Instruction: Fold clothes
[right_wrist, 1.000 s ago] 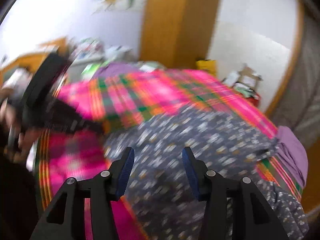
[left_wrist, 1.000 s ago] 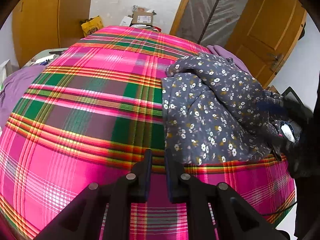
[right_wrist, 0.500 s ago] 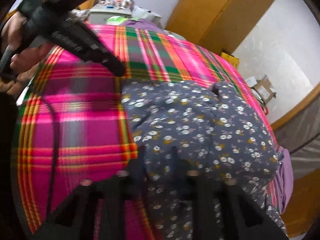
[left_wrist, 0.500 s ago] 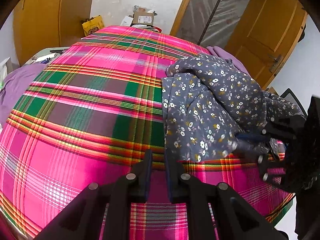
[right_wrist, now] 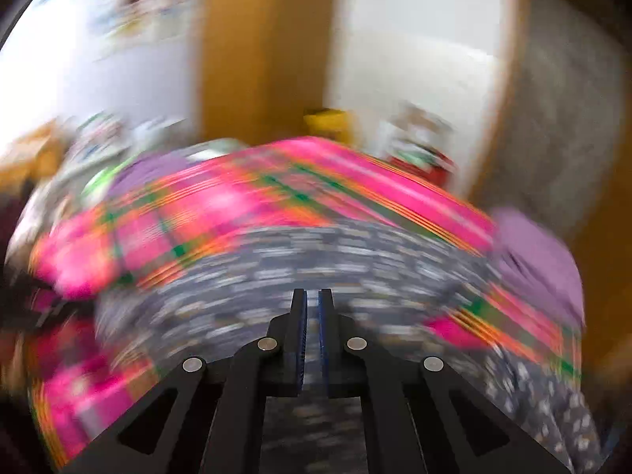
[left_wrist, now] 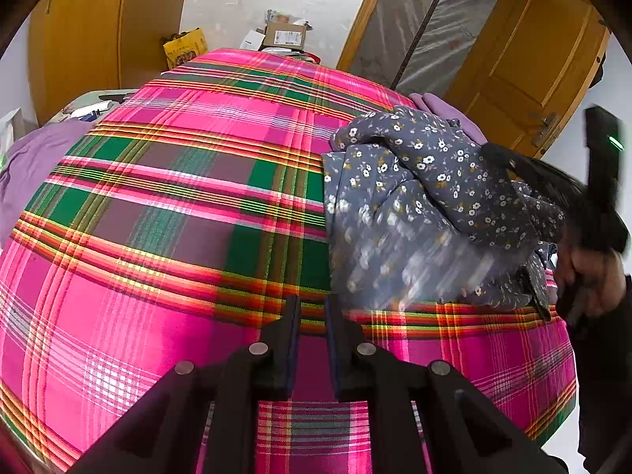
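Note:
A grey floral garment [left_wrist: 426, 166] lies crumpled on the right side of the pink plaid bed sheet [left_wrist: 177, 197]. Its near part is smeared with motion. My right gripper [left_wrist: 489, 154], held by a hand [left_wrist: 588, 276], reaches onto it from the right. In the blurred right wrist view the right gripper [right_wrist: 312, 296] has its jaws closing to a thin slit over the floral garment [right_wrist: 355, 260], apparently pinching the cloth. My left gripper [left_wrist: 312, 300] hovers over bare sheet left of the garment. Its jaws stand slightly apart with nothing between them.
Purple cloth [left_wrist: 31, 166] hangs at the bed's left edge and more purple cloth [left_wrist: 446, 108] lies behind the garment. A cardboard box [left_wrist: 284, 33] and a yellow bag [left_wrist: 185, 47] stand beyond the far end. A wooden door [left_wrist: 533, 59] is at the right.
My right gripper swung onto the garment and its jaws went from wide apart to nearly together. The garment's near part now moves. The left gripper stayed put.

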A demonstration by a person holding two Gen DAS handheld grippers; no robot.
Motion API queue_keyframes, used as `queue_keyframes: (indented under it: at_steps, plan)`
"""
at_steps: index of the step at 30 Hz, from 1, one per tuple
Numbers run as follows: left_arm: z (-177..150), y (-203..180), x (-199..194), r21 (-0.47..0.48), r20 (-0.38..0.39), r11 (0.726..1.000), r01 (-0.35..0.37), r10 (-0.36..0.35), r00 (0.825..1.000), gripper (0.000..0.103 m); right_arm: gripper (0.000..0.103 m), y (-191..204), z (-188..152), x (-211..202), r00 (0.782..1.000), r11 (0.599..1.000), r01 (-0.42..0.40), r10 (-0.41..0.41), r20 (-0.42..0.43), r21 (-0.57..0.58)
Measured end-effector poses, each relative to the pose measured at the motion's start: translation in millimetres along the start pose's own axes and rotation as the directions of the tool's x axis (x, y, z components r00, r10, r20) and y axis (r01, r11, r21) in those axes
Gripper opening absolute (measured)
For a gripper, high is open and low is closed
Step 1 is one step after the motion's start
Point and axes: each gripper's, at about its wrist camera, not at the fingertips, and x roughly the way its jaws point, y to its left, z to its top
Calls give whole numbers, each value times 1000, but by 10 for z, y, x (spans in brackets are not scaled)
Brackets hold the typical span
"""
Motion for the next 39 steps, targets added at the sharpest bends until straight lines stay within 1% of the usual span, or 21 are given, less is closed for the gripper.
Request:
queue_keyframes:
  at_steps: [1,2,3,4,5,6,8,10,12,13,17,19,21,23,25,29,31,32,33,36,39]
  plan:
    - [0,-3,0,1,0,1000,2,-2,1000,12,6,-196,1,68,999,996,44,-42,-26,79]
    - [0,-5,0,2,-1,1000,4,-4,1000,12,8,-289,-11,90,997,991,71,-67,-47,109]
    - [0,-6,-1,4,0,1000,6,-6,1000,12,10,-334,-26,83,995,990,82,-76,-59,119]
    - [-2,-4,-5,6,2,1000,10,-10,1000,12,10,-323,-39,38,998,993,53,-48,-51,110]
    - [0,-2,-1,6,2,1000,10,-10,1000,12,13,-221,-56,-36,1000,998,0,1,-31,59]
    - [1,0,3,5,2,1000,11,-11,1000,12,27,-81,-75,-110,999,999,-48,47,-17,-11]
    - [12,27,35,-7,-4,1000,9,-9,1000,12,43,273,-153,-222,993,976,-116,115,-19,-183]
    - [13,59,55,-21,-8,1000,5,-5,1000,12,44,627,-263,-280,984,928,-180,175,-45,-327]
    - [13,94,54,-34,-11,999,3,-3,1000,12,52,917,-383,-301,970,879,-242,228,-82,-411]
    - [15,117,40,-41,-8,999,3,-3,1000,12,53,1035,-433,-282,965,857,-261,242,-101,-443]
    - [15,173,-34,-52,9,999,-12,13,1000,12,53,1317,-561,-160,960,805,-280,240,-144,-523]
    - [2,205,-68,-57,14,998,-20,21,1000,12,53,1378,-552,-217,970,800,-237,222,-94,-551]
    - [-7,229,-75,-61,15,998,-23,24,1000,12,53,1312,-478,-293,980,823,-178,195,-26,-539]
    - [-16,236,-59,-65,9,998,-25,26,1000,12,53,1159,-390,-310,988,863,-138,155,-4,-485]
    - [-25,231,-37,-63,2,998,-17,18,1000,12,53,1061,-371,-253,991,884,-136,129,-47,-447]
    - [-46,193,-26,-47,-3,999,-2,2,1000,12,53,1152,-519,-141,983,866,-176,128,-132,-469]
    - [-61,182,-19,-44,-8,999,0,-1,1000,12,52,1197,-567,-122,986,856,-158,114,-119,-493]
    - [-67,183,-19,-43,-12,999,-1,0,1000,12,37,1179,-545,-102,988,863,-148,103,-117,-484]
    - [-70,185,-20,-43,-14,999,-2,2,1000,12,13,1146,-491,-64,990,877,-132,91,-109,-462]
    - [-66,208,-55,-48,-5,999,-3,3,1000,12,12,915,-206,-104,998,935,-58,56,-15,-350]
    - [-57,235,-86,-58,4,998,0,0,1000,12,11,591,102,-196,995,962,68,-45,94,-263]
